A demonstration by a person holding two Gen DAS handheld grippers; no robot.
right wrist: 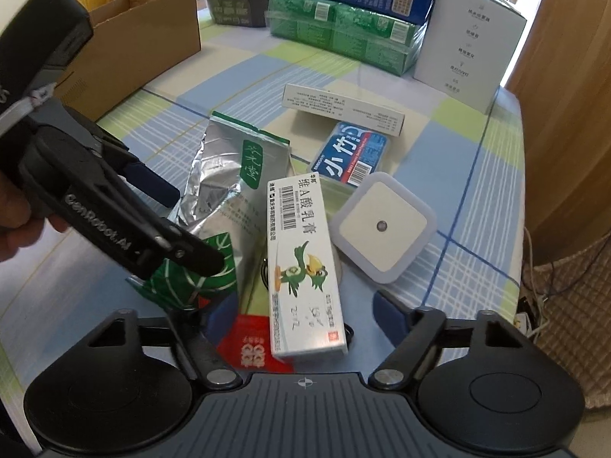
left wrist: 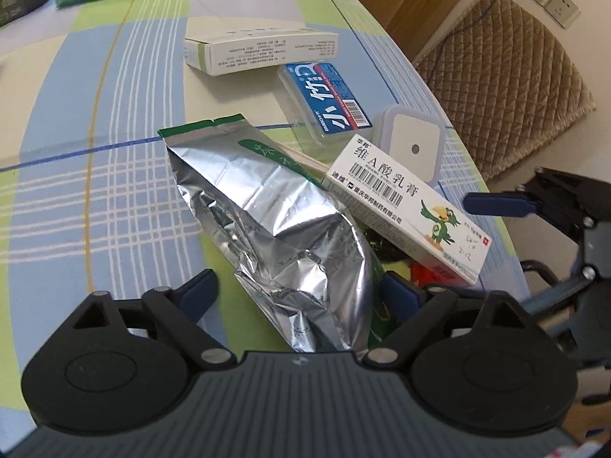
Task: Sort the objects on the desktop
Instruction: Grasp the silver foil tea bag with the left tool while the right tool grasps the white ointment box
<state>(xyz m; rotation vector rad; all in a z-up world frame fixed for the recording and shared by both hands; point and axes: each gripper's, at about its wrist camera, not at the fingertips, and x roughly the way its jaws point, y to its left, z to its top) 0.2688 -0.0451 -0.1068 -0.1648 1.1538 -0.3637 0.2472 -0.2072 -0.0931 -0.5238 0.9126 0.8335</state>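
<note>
A crumpled silver foil bag (left wrist: pixel 267 210) (right wrist: pixel 221 175) lies on the checked tablecloth (left wrist: pixel 95 152). My left gripper (left wrist: pixel 299 294) (right wrist: pixel 193 229) straddles its lower end, open, with a gap at the left pad. Beside the bag lies a white ointment box with a green bird (left wrist: pixel 408 206) (right wrist: pixel 301 259), partly over a red packet (right wrist: pixel 252 347). My right gripper (right wrist: pixel 294 309) stands open around that box, its right finger clear of it and its left fingertip hidden. One blue finger (left wrist: pixel 496 203) shows in the left wrist view.
A blue-labelled clear case (right wrist: pixel 351 152), a square white night light (right wrist: pixel 382 225) and a flat white carton (right wrist: pixel 343 108) lie just beyond. A cardboard box (right wrist: pixel 141 45), green packs (right wrist: pixel 343 34) and a tall white box (right wrist: pixel 473 49) line the back. The table edge and a quilted chair (left wrist: pixel 508 76) are right.
</note>
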